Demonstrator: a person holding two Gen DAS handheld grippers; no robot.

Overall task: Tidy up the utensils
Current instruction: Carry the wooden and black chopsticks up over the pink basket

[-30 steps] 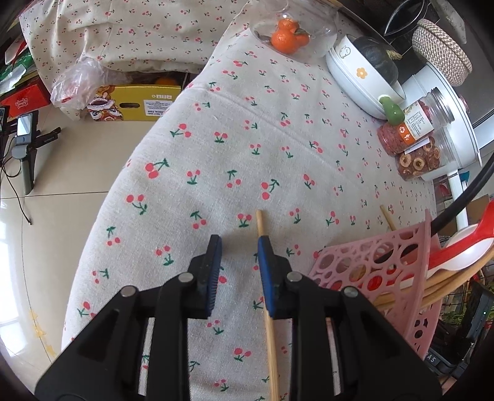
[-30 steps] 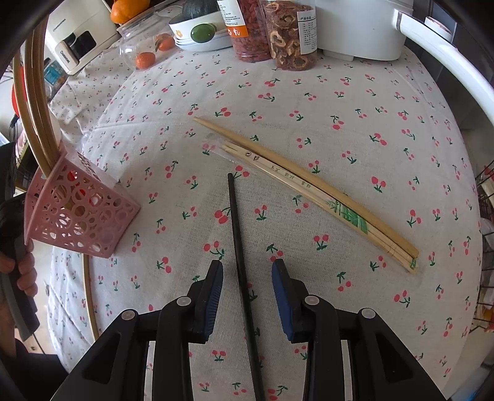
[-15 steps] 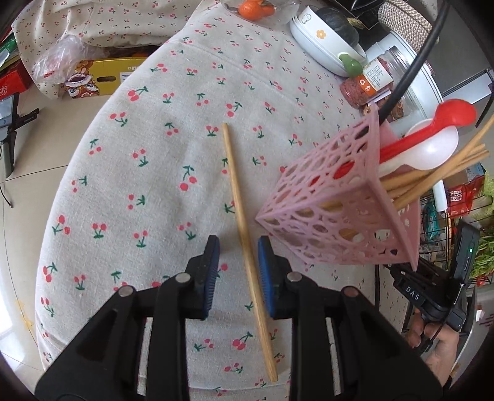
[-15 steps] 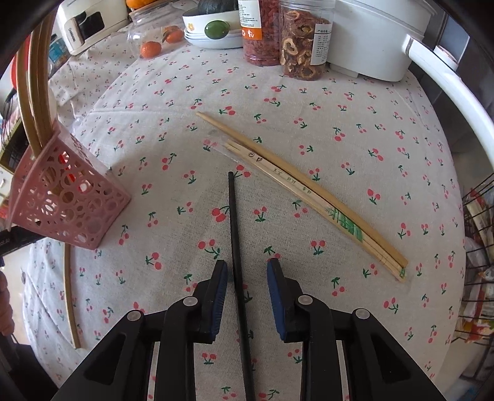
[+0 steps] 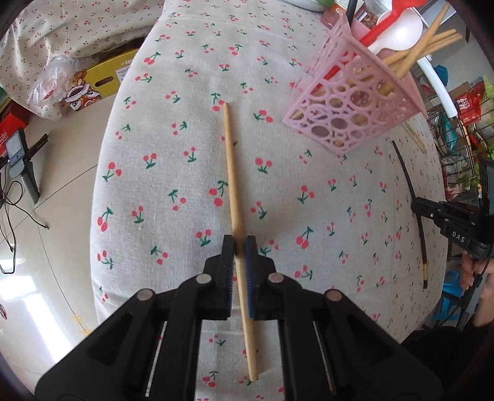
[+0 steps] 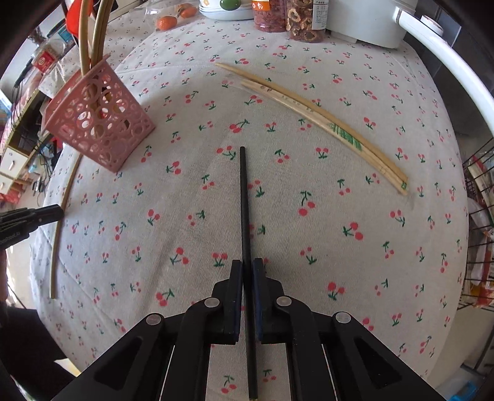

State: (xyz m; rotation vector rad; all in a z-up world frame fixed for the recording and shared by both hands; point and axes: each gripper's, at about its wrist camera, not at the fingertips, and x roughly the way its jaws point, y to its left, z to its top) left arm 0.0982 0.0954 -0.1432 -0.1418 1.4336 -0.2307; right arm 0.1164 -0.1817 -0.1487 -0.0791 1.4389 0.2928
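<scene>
Bamboo chopstick (image 5: 232,182), mid-tabletop, pinched by the left gripper (image 5: 240,246); black chopstick (image 6: 244,203) clamped by the right gripper (image 6: 246,267). Grasping step; next, presumably, lift both and tip them into the pink basket (image 6: 98,121).

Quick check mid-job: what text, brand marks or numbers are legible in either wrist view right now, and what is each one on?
"DAS" on the black body of the right gripper, seen from the left wrist view.
Jar labels: print too small to read.
Dark marks on the bamboo chopsticks: blurred, unreadable.
Yellow box on the floor: printing too blurred.
Red packages at the right edge: lettering unreadable.
Raised lettering on the left gripper: cannot make it out.
</scene>
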